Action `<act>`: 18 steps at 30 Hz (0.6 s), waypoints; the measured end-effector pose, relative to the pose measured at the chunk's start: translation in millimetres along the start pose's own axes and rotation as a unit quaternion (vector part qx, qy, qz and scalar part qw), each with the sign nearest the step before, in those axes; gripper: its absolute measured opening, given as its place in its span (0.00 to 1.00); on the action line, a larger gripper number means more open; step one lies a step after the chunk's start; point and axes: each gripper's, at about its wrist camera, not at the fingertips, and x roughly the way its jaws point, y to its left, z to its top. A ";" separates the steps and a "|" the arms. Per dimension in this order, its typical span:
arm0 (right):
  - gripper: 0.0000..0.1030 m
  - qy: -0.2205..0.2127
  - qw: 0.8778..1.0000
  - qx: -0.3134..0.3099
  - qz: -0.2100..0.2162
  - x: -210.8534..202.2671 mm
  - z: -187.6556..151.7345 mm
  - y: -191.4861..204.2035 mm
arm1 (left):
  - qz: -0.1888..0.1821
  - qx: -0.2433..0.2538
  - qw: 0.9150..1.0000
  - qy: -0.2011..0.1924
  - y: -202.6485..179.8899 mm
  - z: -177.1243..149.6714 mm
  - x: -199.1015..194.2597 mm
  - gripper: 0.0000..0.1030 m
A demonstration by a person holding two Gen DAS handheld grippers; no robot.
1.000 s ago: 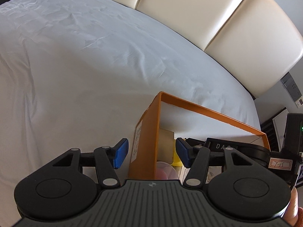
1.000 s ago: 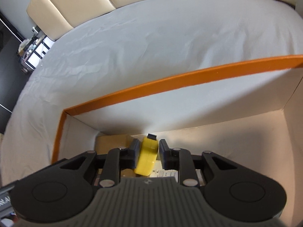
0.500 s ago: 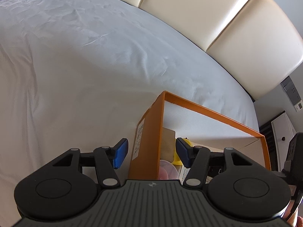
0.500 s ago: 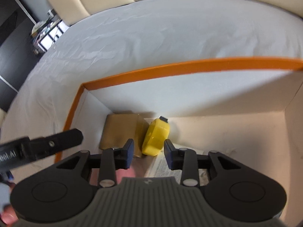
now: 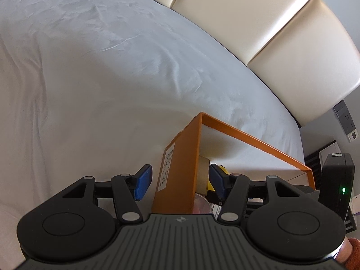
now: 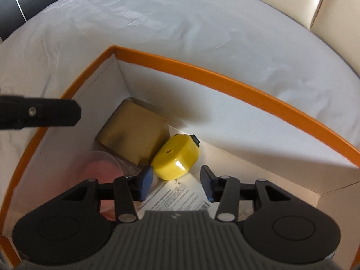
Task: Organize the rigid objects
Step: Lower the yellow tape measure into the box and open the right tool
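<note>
An orange box [image 6: 216, 78] with a white inside stands on a white bed. In it lie a yellow tape measure [image 6: 175, 158], a tan block [image 6: 132, 130], a clear round container with pink contents [image 6: 99, 168] and a printed paper sheet [image 6: 180, 198]. My right gripper [image 6: 176, 183] is open and empty, above the box, just behind the tape measure. My left gripper [image 5: 180, 183] is open, its jaws astride the box's left wall [image 5: 177, 173], apart from it. One left finger [image 6: 45, 114] shows over the box's left rim in the right wrist view.
The white bed sheet [image 5: 101, 67] spreads to the left and behind the box. A cream padded headboard [image 5: 258, 22] runs along the back. A dark nightstand with a white item [image 5: 326, 157] stands at the right, beyond the bed edge.
My right gripper has let go of the yellow tape measure, opened and lifted back; the tape measure now lies in the box beside the tan block. The left gripper has barely moved.
</note>
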 end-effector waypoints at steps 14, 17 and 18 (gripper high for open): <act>0.06 0.015 0.996 0.036 0.075 -3.1 1.7 -9.3 | -0.006 -0.017 1.000 0.001 5.3 3.6 -3.0 0.65; 0.11 0.016 0.996 0.052 0.072 -8.5 0.0 -10.4 | -0.007 -0.018 1.000 -0.001 7.0 4.0 -4.9 0.65; 0.12 0.010 0.996 0.053 0.069 -13.1 -0.8 -9.5 | -0.008 -0.019 1.000 -0.002 7.7 4.4 -5.2 0.65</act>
